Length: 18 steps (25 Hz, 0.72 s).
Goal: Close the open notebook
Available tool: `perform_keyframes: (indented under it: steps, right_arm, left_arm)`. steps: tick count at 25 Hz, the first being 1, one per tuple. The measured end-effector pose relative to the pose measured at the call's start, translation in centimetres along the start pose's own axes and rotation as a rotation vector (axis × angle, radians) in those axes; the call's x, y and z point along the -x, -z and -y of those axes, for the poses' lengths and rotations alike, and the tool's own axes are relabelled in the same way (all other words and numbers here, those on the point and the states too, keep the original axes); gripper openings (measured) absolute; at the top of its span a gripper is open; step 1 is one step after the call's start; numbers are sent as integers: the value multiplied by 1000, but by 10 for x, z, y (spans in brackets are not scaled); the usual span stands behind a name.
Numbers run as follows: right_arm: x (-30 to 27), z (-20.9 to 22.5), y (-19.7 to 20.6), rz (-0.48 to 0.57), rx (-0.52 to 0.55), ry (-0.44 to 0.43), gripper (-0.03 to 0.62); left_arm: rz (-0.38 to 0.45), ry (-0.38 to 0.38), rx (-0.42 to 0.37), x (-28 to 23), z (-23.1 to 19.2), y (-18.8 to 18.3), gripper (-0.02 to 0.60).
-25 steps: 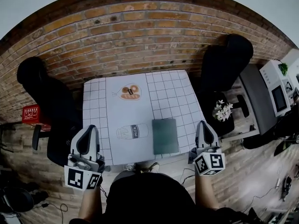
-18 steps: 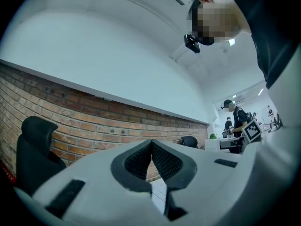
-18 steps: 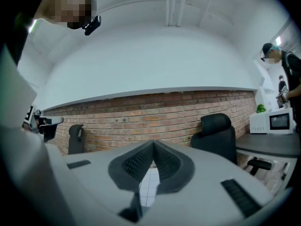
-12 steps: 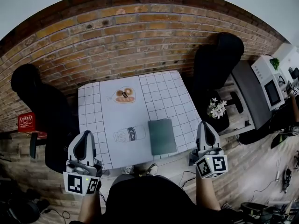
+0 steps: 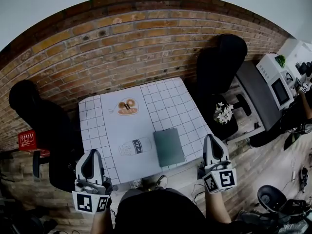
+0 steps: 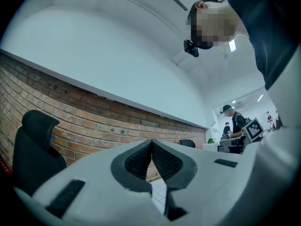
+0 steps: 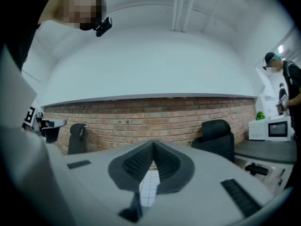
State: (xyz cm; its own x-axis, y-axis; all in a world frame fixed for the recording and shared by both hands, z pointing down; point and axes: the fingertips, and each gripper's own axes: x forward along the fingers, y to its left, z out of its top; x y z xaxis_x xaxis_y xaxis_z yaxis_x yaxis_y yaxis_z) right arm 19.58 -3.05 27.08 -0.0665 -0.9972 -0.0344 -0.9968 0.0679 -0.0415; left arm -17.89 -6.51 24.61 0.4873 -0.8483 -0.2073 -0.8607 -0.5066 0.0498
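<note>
A dark green notebook [image 5: 169,146] lies closed and flat on the right half of the white checked tablecloth [image 5: 97,126], near the front edge. My left gripper [image 5: 91,154] is held off the table's front left corner, jaws shut and empty. In the left gripper view, the left gripper [image 6: 151,143] points slightly upward at the brick wall. My right gripper [image 5: 213,139] hangs just off the table's front right corner, to the right of the notebook and apart from it. In the right gripper view, the right gripper [image 7: 153,145] is shut on nothing.
On the cloth are a flat bottle picture [image 5: 135,146] and a plate picture [image 5: 126,106]. Black chairs [image 5: 222,62] stand at both sides against the brick wall [image 5: 122,43]. White flowers [image 5: 223,113], a grey desk with a microwave [image 5: 275,84] and a red crate [image 5: 27,139] are around.
The head view has drawn back and tilted, so the table looks smaller and sits further left. Both grippers stay shut near the table's front corners; the notebook has not moved.
</note>
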Motion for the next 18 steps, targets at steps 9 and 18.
perform_keyframes:
  steps: [9, 18]
  right_arm:
    - [2, -9, 2, 8, -5, -14, 12]
    - [-6, -16, 3, 8, -2, -35, 12]
  left_arm:
    - [3, 21, -1, -1, 3, -1, 25]
    - [-1, 19, 8, 0, -1, 1, 25]
